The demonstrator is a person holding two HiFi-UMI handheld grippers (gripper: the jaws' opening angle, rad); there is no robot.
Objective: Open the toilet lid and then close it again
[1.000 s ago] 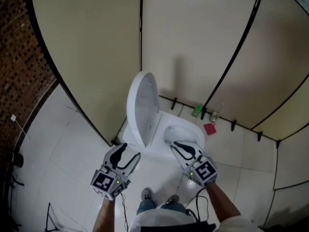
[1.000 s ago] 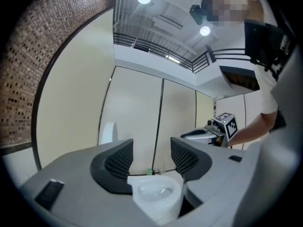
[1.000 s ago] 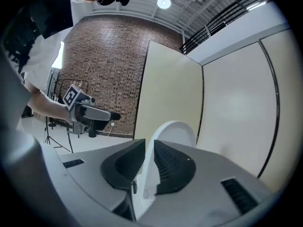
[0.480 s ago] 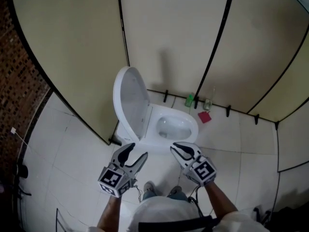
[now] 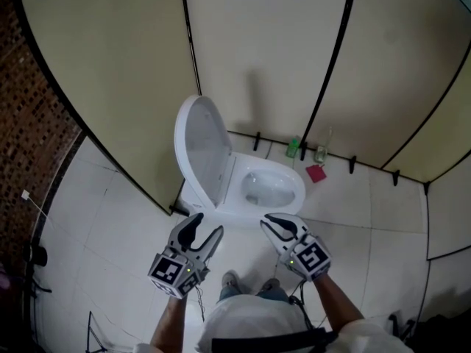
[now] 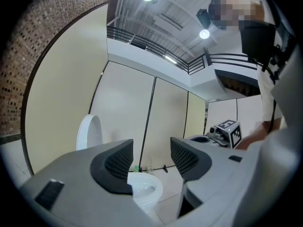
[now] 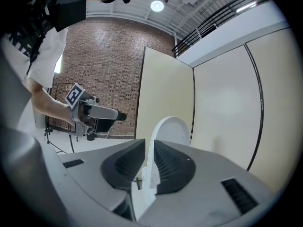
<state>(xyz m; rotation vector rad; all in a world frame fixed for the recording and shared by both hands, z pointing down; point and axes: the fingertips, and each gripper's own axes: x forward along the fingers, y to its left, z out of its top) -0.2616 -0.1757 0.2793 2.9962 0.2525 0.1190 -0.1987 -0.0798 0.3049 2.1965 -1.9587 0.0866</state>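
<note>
Closest to us are our shoes (image 5: pixel 229 279) on the white tile floor (image 5: pixel 368 219). Just ahead of them we hold both grippers out side by side. They are apart from each other, point toward the bowl (image 5: pixel 298 191), stop short of it and touch nothing.

Our left gripper (image 5: pixel 207 225) has its jaws spread with nothing held. Through the gap, its own view shows only the bowl and the floor farther off. Our right gripper (image 5: pixel 268 220) has its jaws pressed together, pinching nothing. The lid (image 5: pixel 200 147) shows behind them in that gripper's view, well apart from them.

Beyond the grippers the bowl lies open. The lid is raised, standing upright at the bowl's left in the head view, with its back near a cream partition (image 5: pixel 125 72).

Past the bowl, at the foot of the far partition, a green bottle (image 5: pixel 294 147) and a clear bottle (image 5: pixel 321 153) stand near each other. A small red thing (image 5: pixel 317 173) lies on the floor just in front of them. A brick wall (image 5: pixel 33 123) runs along the far left.
</note>
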